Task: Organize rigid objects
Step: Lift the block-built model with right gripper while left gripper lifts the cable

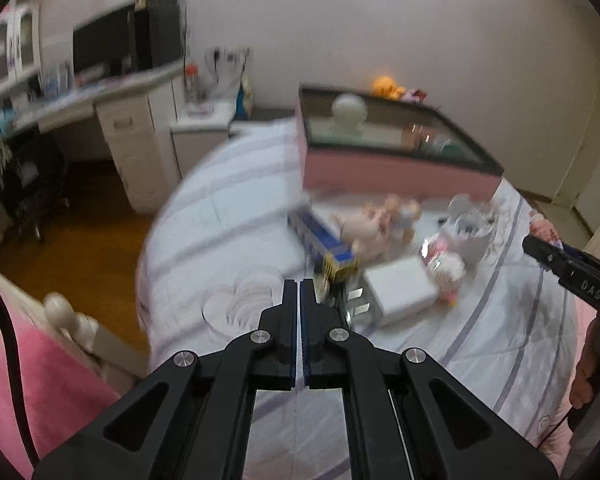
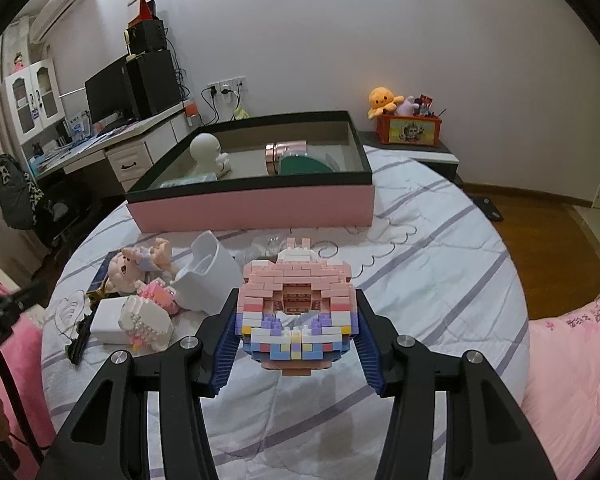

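My right gripper (image 2: pixel 297 308) is shut on a pink, white and purple brick-built model (image 2: pixel 296 312) and holds it above the bed. A pink box with a black rim (image 2: pixel 256 204) stands further back on the bed; inside are a white figure (image 2: pixel 209 153), a copper tin (image 2: pixel 286 156) and a green item. My left gripper (image 1: pixel 299 292) is shut and empty, above the bed near a white box (image 1: pixel 400 290). A small pink brick model (image 2: pixel 158 294), a white bead-like model (image 2: pixel 146 320), a doll (image 2: pixel 138 266) and a white container (image 2: pixel 206 276) lie at the left.
A blue carton (image 1: pixel 320 240) lies by the doll. The bed's striped cover (image 2: pixel 440 280) spreads to the right. A pink blanket (image 2: pixel 572 380) lies at the right edge. A desk with a monitor (image 2: pixel 108 96) stands at the left wall, and a red toy bin (image 2: pixel 408 130) beyond the bed.
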Demonstrator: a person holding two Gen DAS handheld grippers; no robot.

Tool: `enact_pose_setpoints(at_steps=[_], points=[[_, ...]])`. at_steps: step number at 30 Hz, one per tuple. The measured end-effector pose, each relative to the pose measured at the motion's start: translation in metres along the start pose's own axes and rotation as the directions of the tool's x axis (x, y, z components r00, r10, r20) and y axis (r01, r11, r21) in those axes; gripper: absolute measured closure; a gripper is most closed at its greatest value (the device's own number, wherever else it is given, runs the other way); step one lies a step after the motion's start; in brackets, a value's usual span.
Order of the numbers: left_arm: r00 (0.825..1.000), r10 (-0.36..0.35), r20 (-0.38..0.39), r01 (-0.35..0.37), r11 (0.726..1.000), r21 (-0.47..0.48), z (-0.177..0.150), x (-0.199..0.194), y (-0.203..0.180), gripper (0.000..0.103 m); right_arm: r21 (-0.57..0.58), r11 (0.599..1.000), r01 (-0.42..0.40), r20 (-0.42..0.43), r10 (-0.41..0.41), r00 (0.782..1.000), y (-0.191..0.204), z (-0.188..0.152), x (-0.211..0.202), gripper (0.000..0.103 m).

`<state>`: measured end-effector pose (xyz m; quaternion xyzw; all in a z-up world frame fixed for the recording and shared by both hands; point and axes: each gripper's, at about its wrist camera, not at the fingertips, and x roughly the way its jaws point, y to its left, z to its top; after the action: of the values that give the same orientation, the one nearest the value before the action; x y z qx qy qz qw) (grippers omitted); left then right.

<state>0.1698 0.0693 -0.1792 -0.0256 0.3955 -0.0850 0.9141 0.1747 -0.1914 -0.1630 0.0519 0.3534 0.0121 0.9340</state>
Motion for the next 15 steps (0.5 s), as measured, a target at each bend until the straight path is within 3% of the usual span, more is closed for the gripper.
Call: enact_pose_setpoints(at_steps=[2,4,6,7,10,11,12,14,15], points=[[0.996,-0.077,-0.046,0.075,0.996,-0.044,-0.006,0.009,0.002,0.097,0.001,1.000,0.000,-0.012,0.000,1.000,0.000,-0.001,0.003,0.050],[0.992,-0.108,-0.065,0.105,0.993,-0.055,-0.009,0.015,-0.004,0.080,-0.006,1.000,0.000,-0.016,0.000,1.000,0.001,-0.002,0.004,0.050],[0.993,-0.096,-0.075,0.093,0.995,-0.035,-0.013,0.020,-0.014,0.044,-0.012,1.000,-0.002,-0.020,0.002,1.000,0.003,-0.002,0.005,0.050],[0.994,-0.081,-0.072,0.080,0.997,-0.024,-0.014,0.021,-0.018,0.040,-0.013,1.000,-0.005,-0.023,0.005,1.000,0.003,-0.002,0.005,0.050],[0.997,-0.003,-0.082,0.003,1.000,0.004,-0.016,0.031,-0.025,0.040,-0.018,1.000,-0.001,-0.023,0.001,1.000,0.004,-0.003,0.005,0.050],[0.997,0.018,-0.080,-0.017,1.000,0.012,-0.016,0.034,-0.026,0.049,-0.018,1.000,0.000,-0.024,0.000,1.000,0.004,-0.003,0.005,0.050],[0.996,0.057,-0.067,-0.055,0.998,0.033,-0.016,0.036,-0.029,0.066,-0.016,1.000,0.001,-0.025,-0.001,1.000,0.003,-0.003,0.005,0.050],[0.993,0.108,-0.048,-0.105,0.992,0.064,-0.015,0.040,-0.029,0.083,-0.015,1.000,0.002,-0.026,-0.002,1.000,0.002,-0.002,0.005,0.050],[0.994,0.096,-0.048,-0.093,0.994,0.061,-0.014,0.039,-0.028,0.084,-0.013,1.000,0.002,-0.026,-0.002,1.000,0.001,-0.002,0.004,0.050]])
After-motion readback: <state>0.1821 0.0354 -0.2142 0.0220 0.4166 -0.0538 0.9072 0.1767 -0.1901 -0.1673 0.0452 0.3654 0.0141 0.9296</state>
